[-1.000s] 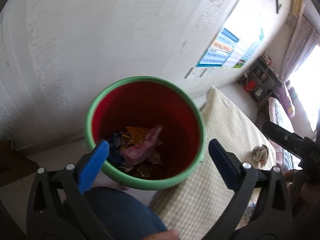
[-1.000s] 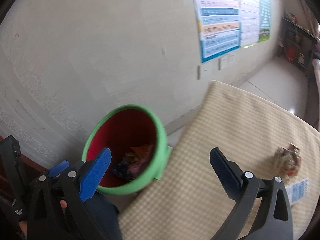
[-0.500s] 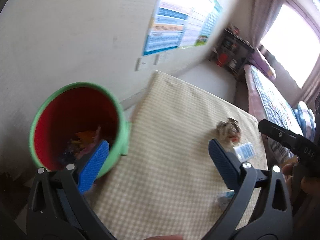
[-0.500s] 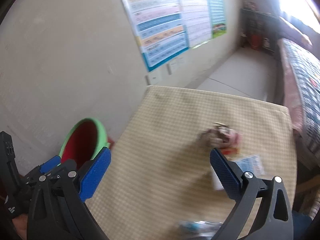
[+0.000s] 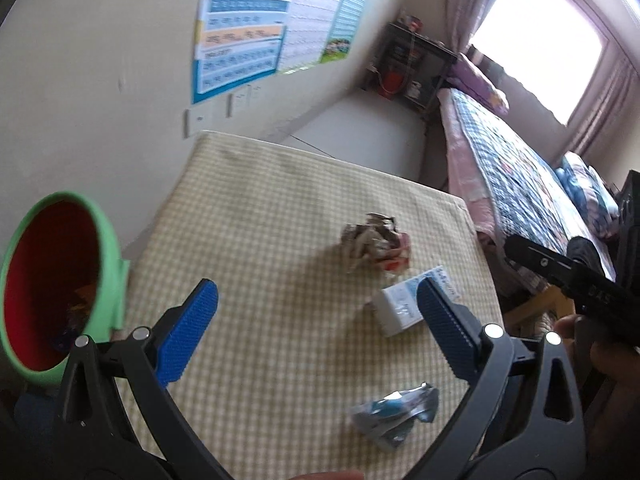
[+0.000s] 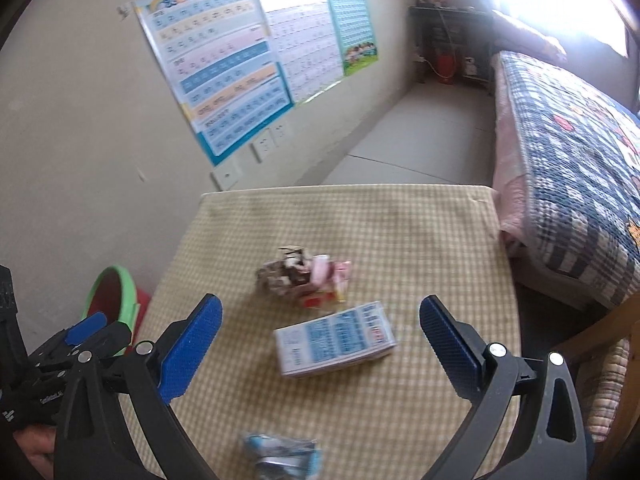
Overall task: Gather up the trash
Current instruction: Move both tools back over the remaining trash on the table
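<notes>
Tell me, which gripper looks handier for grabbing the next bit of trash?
Probably right: the right gripper is open with the box between its fingers. The left gripper, also open, sits nearer the bin.

Your left gripper and right gripper: black plastic frames, blue ridged finger pads, silver pivot screws.

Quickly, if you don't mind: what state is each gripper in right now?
Left gripper: open, holding nothing, above the checked table.
Right gripper: open, holding nothing, above the blue-and-white box.
</notes>
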Action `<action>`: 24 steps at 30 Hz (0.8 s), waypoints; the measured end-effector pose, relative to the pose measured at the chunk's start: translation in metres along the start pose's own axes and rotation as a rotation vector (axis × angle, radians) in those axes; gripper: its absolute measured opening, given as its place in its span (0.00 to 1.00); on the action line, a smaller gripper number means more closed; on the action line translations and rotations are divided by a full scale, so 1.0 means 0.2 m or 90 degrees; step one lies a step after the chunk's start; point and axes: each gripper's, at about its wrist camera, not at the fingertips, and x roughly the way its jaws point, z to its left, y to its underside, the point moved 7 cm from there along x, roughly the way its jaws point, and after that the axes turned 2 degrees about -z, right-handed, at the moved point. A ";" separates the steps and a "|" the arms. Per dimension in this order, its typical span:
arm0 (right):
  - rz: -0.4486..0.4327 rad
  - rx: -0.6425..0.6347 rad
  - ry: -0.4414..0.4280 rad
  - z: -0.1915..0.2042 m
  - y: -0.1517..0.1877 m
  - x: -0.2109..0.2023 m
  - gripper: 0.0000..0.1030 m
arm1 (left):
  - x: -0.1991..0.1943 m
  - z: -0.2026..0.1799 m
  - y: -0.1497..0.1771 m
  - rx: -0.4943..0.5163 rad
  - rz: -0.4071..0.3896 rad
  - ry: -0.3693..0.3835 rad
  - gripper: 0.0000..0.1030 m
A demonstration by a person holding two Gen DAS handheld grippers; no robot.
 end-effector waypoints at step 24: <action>0.085 0.094 0.015 -0.35 0.06 0.42 0.93 | 0.73 -0.18 -0.05 0.052 0.141 0.053 0.80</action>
